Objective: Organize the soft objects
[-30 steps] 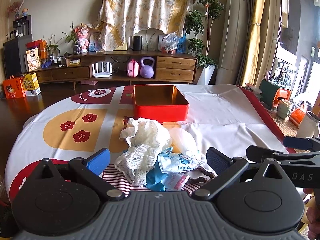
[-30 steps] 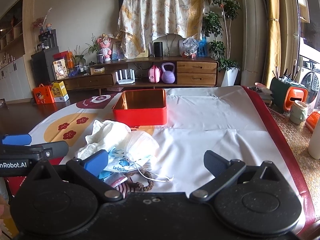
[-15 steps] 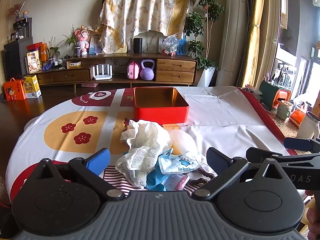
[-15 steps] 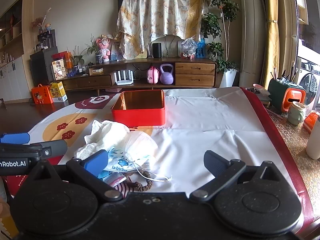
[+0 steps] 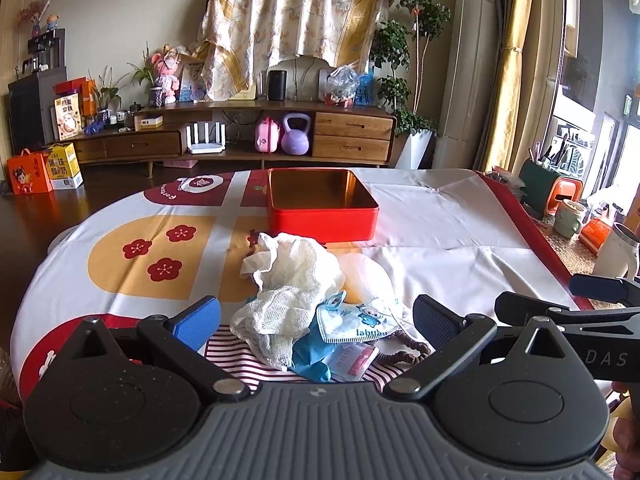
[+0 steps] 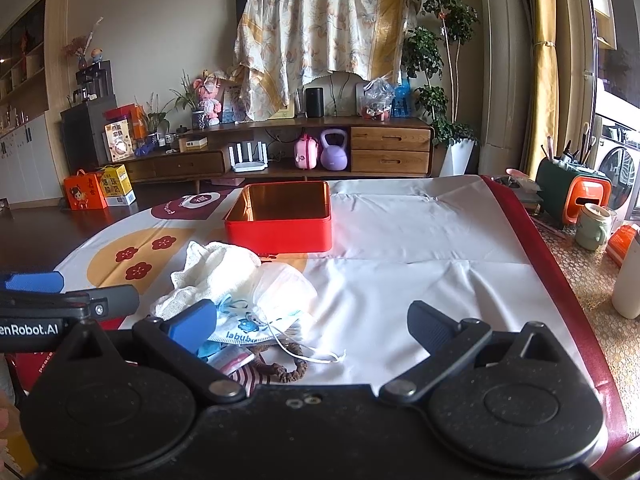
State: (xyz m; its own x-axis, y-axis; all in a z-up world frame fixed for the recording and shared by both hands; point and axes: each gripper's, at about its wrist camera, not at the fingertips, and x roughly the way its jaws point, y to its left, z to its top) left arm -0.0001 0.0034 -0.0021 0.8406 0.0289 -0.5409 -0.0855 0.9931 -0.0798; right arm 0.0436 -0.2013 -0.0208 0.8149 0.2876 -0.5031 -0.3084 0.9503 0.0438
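— Found the pile (image 5: 280, 320) where?

— Straight ahead of the left gripper (image 5: 316, 318), between its 2 fingers, on the near part of the table (image 5: 460, 248). Lay to the left of the right gripper (image 6: 312, 322), partly behind its blue finger (image 6: 192, 324).

— So nearer to the left one?

— Judged so, yes. Centred for the left, off to 1 side for the right.

— Any long axis to mind?

— Hardly. Only a heap: gauze (image 5: 296, 268) on top, a mask (image 5: 360, 318) at the right edge, a glove (image 5: 310, 356) and a hair tie (image 5: 408, 354) at the near side, all touching. Stretched a little from the near edge toward the tin (image 5: 320, 220).

— And the tin?

— Stood just beyond the pile, open, with nothing seen inside. Close to the gauze; could not tell whether touching.

— The jaws?

— Spread wide on both grippers. Gripped nothing and touched nothing, as far as seen.

— Next move, then?

— Probably to lower the left gripper on the gauze, close, and carry forward to the tin. Might drag the mask along by its strap (image 6: 316, 356).
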